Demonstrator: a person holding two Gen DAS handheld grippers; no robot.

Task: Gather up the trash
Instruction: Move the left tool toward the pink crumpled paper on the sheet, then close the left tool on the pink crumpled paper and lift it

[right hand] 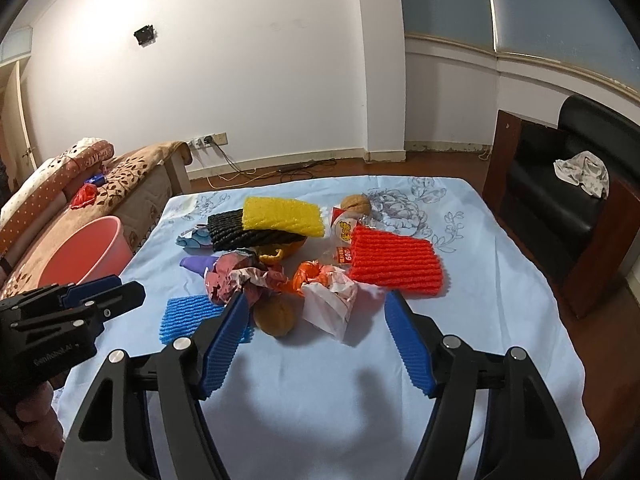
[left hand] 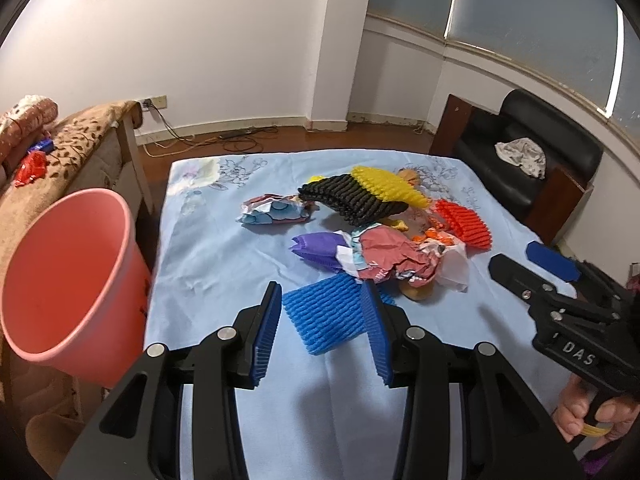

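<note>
A heap of trash lies on the light blue tablecloth (left hand: 208, 256): a blue foam net (left hand: 324, 316), black foam net (left hand: 354, 200), yellow foam net (left hand: 386, 186), red foam net (right hand: 394, 262), purple foam piece (left hand: 314, 246), crumpled pink paper (left hand: 394, 258), a white wrapper (right hand: 330, 300) and a brown walnut (right hand: 276, 316). My left gripper (left hand: 322, 304) is open, hovering just before the blue net. My right gripper (right hand: 318, 310) is open, straddling the walnut and wrapper from above. A pink bucket (left hand: 68, 280) stands left of the table.
A sofa with a brown flowered blanket (left hand: 80, 140) holds red and blue wrappers (left hand: 32, 166) at the left. A black armchair (left hand: 520, 168) with a white cloth stands at the right. Cables lie on the wooden floor beyond the table.
</note>
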